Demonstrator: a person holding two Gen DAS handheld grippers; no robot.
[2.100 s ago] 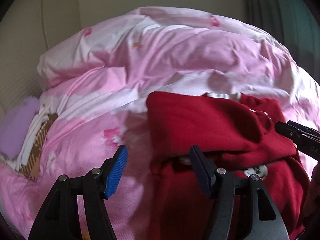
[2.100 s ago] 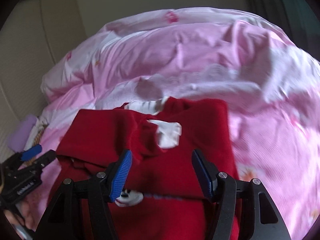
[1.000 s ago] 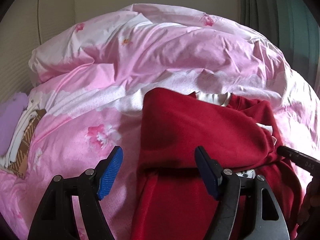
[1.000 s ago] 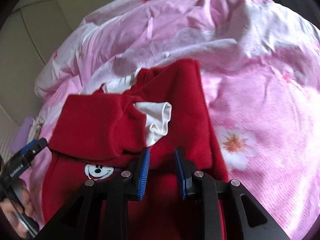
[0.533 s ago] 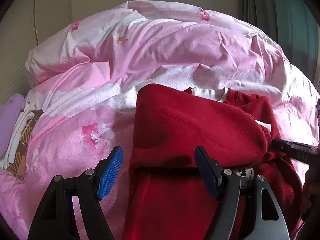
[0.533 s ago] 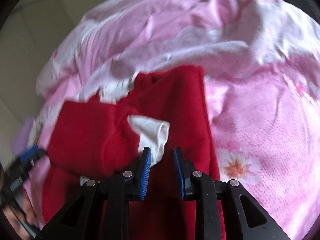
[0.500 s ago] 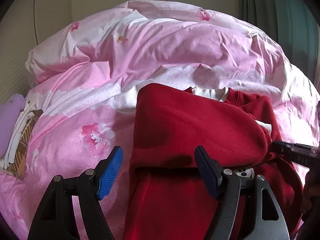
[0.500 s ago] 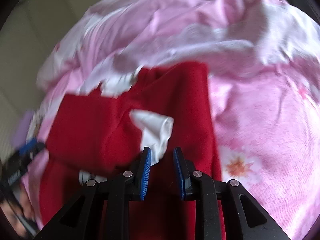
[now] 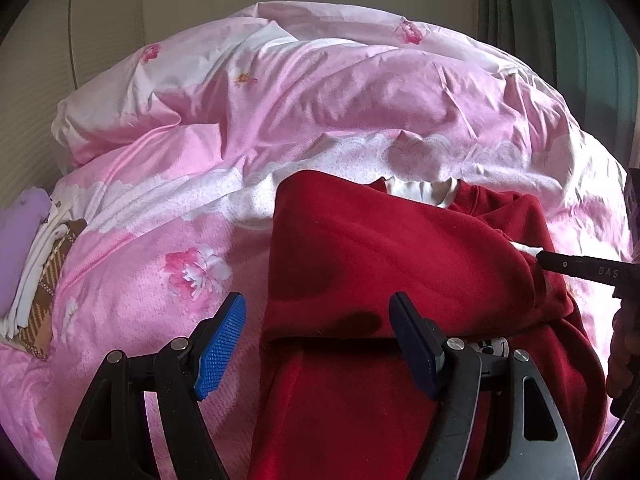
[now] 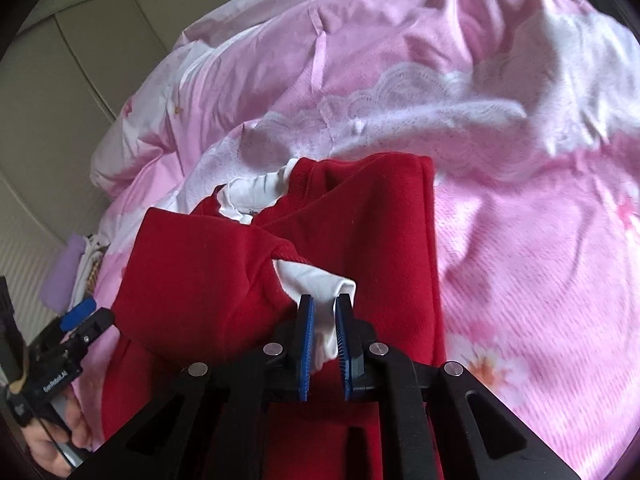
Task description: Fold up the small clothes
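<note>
Right gripper (image 10: 323,336) closing on white cuff (image 10: 320,288) (red sweater (image 10: 208,272)) — left gripper (image 9: 320,336) wide.

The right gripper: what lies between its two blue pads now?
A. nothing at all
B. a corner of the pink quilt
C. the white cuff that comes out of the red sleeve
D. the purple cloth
C: in the right wrist view the right gripper is closing with the white cuff of the red sweater between its pads.

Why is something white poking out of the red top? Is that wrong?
It looks odd: a white cuff sticks out past the red top's folded sleeve end. The right gripper is closing on it. More white shows at the neck.
</note>
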